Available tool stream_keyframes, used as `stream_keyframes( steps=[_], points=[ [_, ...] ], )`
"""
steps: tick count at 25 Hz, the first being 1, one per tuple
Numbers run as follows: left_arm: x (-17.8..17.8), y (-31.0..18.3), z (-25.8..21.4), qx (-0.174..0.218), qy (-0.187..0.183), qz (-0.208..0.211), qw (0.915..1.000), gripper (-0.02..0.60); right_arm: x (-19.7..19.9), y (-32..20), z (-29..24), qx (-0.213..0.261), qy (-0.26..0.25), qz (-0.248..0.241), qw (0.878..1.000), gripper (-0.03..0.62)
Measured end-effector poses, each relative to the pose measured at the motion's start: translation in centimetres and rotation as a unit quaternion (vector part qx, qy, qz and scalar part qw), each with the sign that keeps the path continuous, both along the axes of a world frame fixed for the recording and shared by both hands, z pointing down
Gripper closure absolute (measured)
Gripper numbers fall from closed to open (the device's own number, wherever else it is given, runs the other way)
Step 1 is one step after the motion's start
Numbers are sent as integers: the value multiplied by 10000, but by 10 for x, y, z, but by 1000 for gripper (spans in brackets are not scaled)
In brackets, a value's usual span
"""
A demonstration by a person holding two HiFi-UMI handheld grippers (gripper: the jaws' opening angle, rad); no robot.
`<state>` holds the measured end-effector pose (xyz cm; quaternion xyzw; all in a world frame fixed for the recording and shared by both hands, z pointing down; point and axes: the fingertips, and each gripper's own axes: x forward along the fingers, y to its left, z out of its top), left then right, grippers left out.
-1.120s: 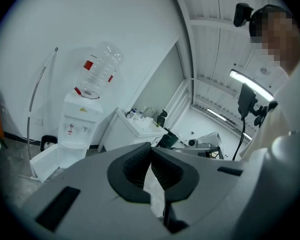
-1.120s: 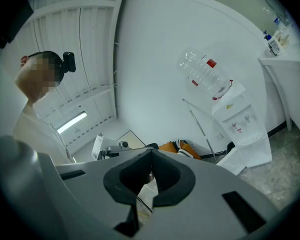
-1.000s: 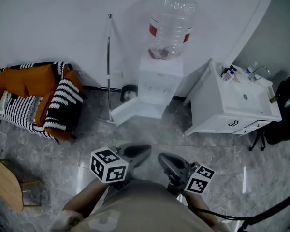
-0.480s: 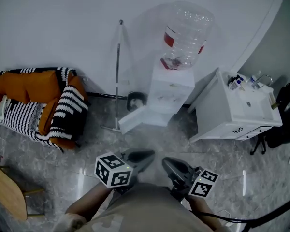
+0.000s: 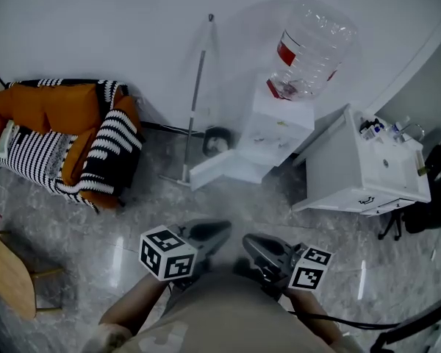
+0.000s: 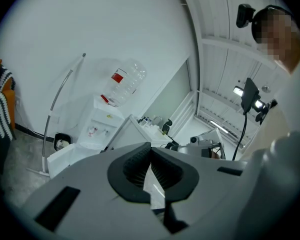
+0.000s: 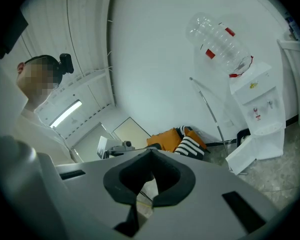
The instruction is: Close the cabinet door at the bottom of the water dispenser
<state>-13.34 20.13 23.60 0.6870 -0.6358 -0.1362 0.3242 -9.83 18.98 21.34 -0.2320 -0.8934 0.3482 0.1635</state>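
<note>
Holds left gripper [image 5: 213, 231] and right gripper [image 5: 253, 243] side by side, jaws closed and empty. Faces cabinet door [image 5: 224, 171], open well ahead of the jaws, under water dispenser [image 5: 283, 123].

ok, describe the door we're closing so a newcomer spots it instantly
Find the white water dispenser with the clear bottle on top, against the wall. The cabinet door is the white panel at its base, swung open leftward; the sink cabinet beside it shows none open.
</note>
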Motion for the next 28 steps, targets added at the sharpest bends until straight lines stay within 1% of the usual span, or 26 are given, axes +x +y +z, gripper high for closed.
stream_keyframes(
  steps=[4, 7, 11, 14, 18, 20, 24, 28],
  points=[
    [-3, -1, 9, -113, 27, -16, 9999, 589, 1, 11, 8, -99, 147, -428, 9989, 579],
    [-1, -10, 11, -202, 20, -13, 9998, 589, 4, 7, 11, -214, 137, -551, 9982, 579],
    [1, -31, 10, -335, -120, 9, 9994, 589, 4, -11, 9, -709, 6, -672, 9952, 579],
    [4, -49, 9, -472, -194, 21, 9987, 589, 3, -36, 6, -931, -171, -528, 9941, 579],
    [3, -86, 7, -618, -338, 28, 9975, 589, 0, -87, 1, -861, -387, -119, 9955, 577],
    [3, -104, 5, -696, -441, 16, 9966, 589, -2, -111, -2, -870, -533, -3, 9948, 577],
    [5, -143, -5, -774, -637, -118, 9949, 589, -1, -151, -2, -1180, -469, -90, 9919, 578],
    [9, -171, -8, -843, -675, -384, 9934, 589, 1, -179, -2, -1324, -466, -324, 9896, 579]
  ],
)
